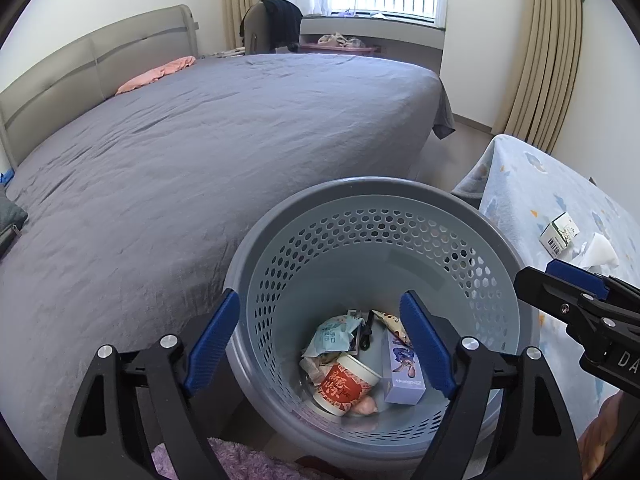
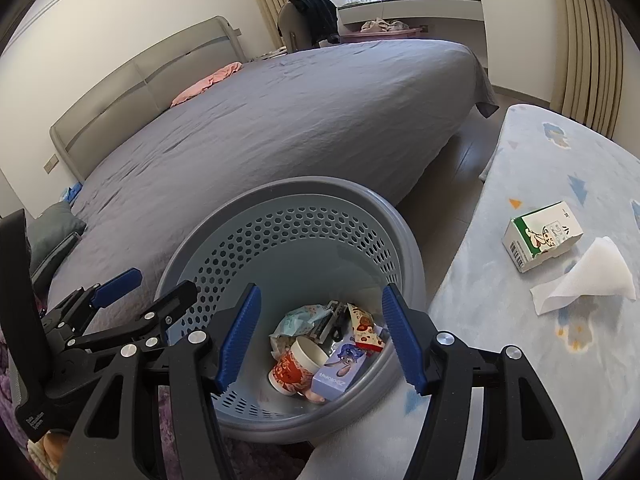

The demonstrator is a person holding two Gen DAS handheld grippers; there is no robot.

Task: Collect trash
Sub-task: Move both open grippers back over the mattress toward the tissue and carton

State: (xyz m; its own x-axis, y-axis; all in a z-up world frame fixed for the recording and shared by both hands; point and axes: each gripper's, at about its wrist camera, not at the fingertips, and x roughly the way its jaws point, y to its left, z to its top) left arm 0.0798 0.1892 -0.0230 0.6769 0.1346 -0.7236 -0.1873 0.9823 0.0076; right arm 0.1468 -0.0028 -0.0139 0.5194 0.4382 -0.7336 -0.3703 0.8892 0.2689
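Note:
A grey perforated basket [image 1: 360, 186] stands on the floor between the bed and a low table. Inside lie a red-and-white cup [image 1: 344, 388], a purple box [image 1: 402, 372], a pale blue wrapper [image 1: 334, 336] and a snack wrapper [image 1: 394, 322]. My left gripper [image 1: 320, 340] hangs open over the basket with nothing between its blue pads. My right gripper [image 2: 322, 340] is open and empty too, over the same basket [image 2: 304, 184]. On the table lie a green-and-white carton [image 2: 542, 236] and a white tissue [image 2: 588, 276].
A wide bed with a grey sheet [image 1: 224, 132] fills the left, with a pink cloth [image 1: 160, 74] near its headboard. The table wears a light blue patterned cloth [image 2: 520, 160]. A purple fluffy rug [image 1: 248, 460] lies below the basket. A chair with a dark garment [image 1: 280, 20] stands by the window.

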